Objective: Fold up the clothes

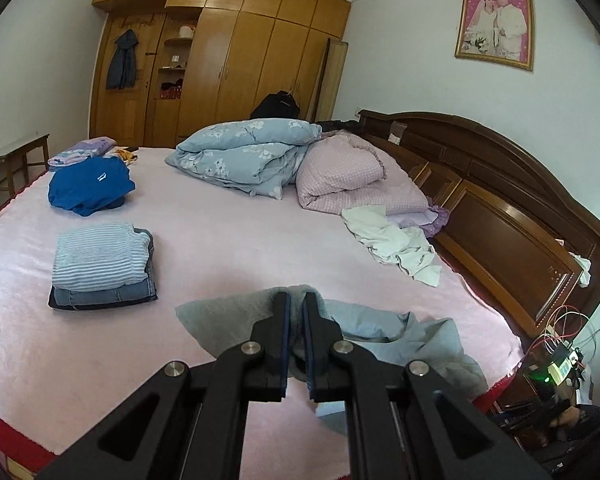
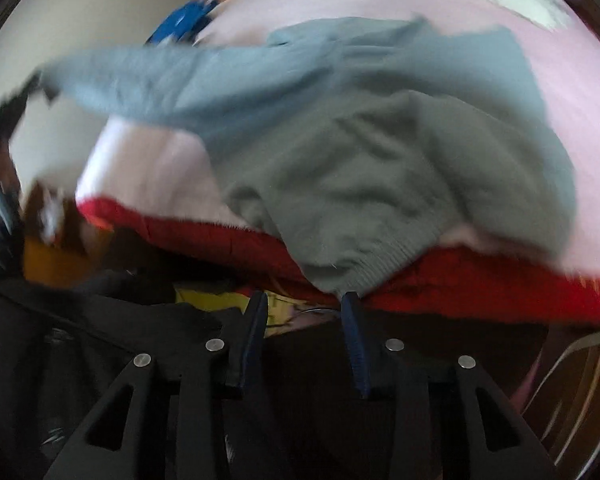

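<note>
One grey sweater [image 1: 400, 332] pinched by left hand-held gripper [image 1: 296, 300].

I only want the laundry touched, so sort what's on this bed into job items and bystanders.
Job items: grey sweater pinched in the left gripper; folded stack; blue shirt; white garment; right gripper, open.

Bystanders: blue quilt; pink quilt; headboard; wardrobe; framed photo.
</note>
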A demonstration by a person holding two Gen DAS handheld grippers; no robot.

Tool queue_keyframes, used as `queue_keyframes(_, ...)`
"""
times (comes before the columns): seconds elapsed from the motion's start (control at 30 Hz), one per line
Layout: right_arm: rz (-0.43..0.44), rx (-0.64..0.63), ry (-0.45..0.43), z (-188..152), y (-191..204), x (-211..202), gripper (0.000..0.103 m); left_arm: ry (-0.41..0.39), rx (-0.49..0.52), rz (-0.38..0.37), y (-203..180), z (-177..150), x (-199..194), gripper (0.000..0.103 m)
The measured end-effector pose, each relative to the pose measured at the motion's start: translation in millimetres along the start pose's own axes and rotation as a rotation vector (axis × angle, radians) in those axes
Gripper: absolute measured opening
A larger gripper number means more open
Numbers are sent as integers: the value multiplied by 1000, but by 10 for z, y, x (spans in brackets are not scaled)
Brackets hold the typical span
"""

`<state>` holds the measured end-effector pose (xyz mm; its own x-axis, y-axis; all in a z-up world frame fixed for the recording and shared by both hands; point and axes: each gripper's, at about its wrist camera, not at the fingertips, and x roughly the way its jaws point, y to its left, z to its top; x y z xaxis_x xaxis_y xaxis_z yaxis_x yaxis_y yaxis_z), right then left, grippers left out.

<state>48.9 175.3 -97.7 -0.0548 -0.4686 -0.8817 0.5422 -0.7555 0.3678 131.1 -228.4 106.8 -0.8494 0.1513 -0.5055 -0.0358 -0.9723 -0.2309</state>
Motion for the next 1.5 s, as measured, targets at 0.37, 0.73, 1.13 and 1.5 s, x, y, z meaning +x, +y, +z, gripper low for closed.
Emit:
queue_keyframes(0.37,-338,-430,166,258,493,1019,56,31,-33,-2,83,-72,-43,4)
queue_keyframes(0.73,-226,-329,-33,339,682,370,5,41,-39,8,69,-54,-9,4)
queue_keyframes(1.13,166,68,-541,410,182,-1765,5,21,-32,2,7,169,-33,4)
queue_keyframes(1.5,200,423,-677,717,-1296,-2282,6,95,31,-29,-329,895,947,5)
